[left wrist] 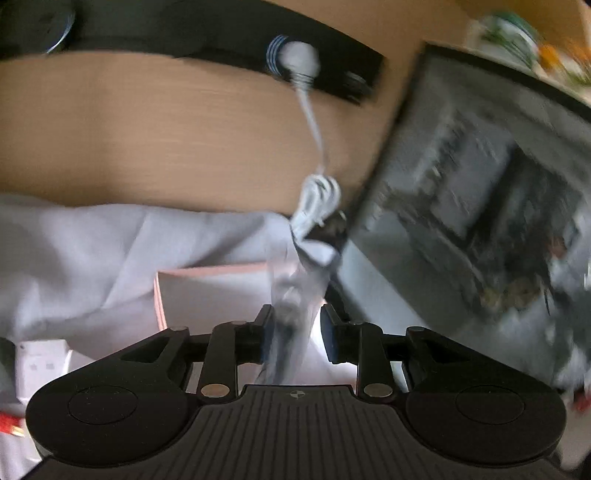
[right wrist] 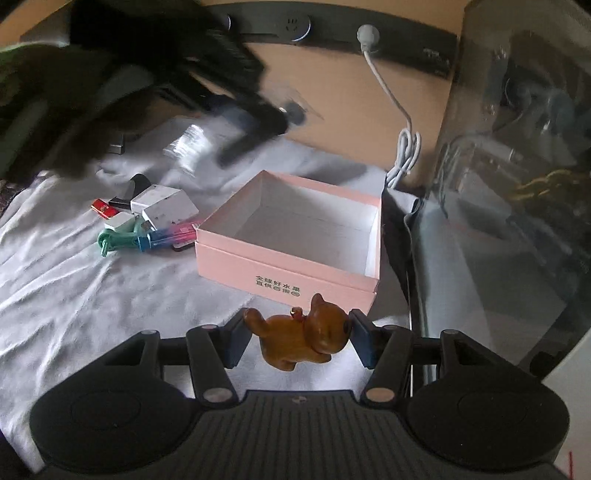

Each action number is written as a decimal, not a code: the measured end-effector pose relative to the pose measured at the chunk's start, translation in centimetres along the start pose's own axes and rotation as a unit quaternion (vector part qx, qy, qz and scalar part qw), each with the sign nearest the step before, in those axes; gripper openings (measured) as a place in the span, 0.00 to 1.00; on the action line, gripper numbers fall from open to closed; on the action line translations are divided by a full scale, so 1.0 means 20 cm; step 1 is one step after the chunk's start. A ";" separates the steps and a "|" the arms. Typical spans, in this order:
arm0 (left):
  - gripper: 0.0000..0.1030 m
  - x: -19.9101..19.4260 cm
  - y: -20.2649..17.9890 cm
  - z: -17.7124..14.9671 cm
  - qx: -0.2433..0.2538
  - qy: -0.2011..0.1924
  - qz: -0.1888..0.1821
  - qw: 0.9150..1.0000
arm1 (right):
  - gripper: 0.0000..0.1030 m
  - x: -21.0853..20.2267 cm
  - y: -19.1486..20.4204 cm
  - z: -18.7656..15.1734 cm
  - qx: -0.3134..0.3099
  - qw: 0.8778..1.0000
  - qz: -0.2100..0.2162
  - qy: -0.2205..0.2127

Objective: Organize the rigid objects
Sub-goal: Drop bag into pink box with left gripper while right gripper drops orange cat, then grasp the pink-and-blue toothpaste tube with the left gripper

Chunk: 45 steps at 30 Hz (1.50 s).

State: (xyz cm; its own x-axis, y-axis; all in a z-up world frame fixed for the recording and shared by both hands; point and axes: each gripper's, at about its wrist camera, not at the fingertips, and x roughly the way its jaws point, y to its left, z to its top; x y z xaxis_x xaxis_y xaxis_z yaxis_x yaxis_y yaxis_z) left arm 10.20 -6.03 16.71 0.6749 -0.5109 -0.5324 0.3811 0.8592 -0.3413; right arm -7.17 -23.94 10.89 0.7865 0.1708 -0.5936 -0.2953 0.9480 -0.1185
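An open pink box (right wrist: 295, 236) with a white inside stands on the white cloth (right wrist: 74, 288). My right gripper (right wrist: 299, 338) is shut on a brown toy bear (right wrist: 301, 341) just in front of the box's near wall. My left gripper (left wrist: 295, 332) is above the pink box (left wrist: 207, 288); a clear plastic bag with a dark item (left wrist: 291, 306) hangs between its fingers, blurred by motion. In the right wrist view the left gripper (right wrist: 258, 133) is a dark blur at the upper left, above the cloth.
A pile of small items (right wrist: 147, 218) lies left of the box: white adapters, a red stick, blue and green pieces. A clear bag (right wrist: 188, 147) lies further back. A white cable (right wrist: 402, 155) hangs from a black power strip (right wrist: 332, 33). A large glass tank (right wrist: 517, 184) stands to the right.
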 end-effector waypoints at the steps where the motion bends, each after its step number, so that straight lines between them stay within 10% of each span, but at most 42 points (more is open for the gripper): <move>1: 0.29 -0.01 0.02 0.00 -0.015 -0.008 0.006 1.000 | 0.55 0.00 0.00 -0.01 0.002 1.000 0.003 -0.003; 10: 0.29 -0.32 0.20 -0.16 -0.034 -0.060 0.063 0.996 | 0.55 0.04 -0.04 0.03 0.044 0.999 -0.004 -0.006; 19: 0.29 -0.54 0.40 -0.60 0.000 0.044 0.149 0.988 | 0.61 0.19 -0.14 0.55 0.060 0.994 -0.033 -0.091; 24: 0.29 -0.60 0.52 -0.72 -0.017 0.077 0.167 0.983 | 0.70 0.32 -0.11 0.71 0.069 0.995 -0.038 -0.063; 39: 0.29 -0.41 0.48 -0.50 0.048 0.055 0.112 0.991 | 0.70 0.11 0.07 0.31 0.063 0.997 -0.001 0.035; 45: 0.29 -0.08 0.46 -0.38 0.114 0.103 0.115 0.981 | 0.70 -0.03 0.16 0.05 0.024 0.997 -0.015 0.077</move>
State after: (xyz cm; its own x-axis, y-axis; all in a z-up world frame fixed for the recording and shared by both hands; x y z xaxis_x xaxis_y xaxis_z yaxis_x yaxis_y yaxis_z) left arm 7.83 2.50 8.45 0.6264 -0.2769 -0.7286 0.3815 0.9241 -0.0232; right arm -8.09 -20.80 11.73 0.7008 0.1028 -0.7060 -0.2443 0.9643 -0.1022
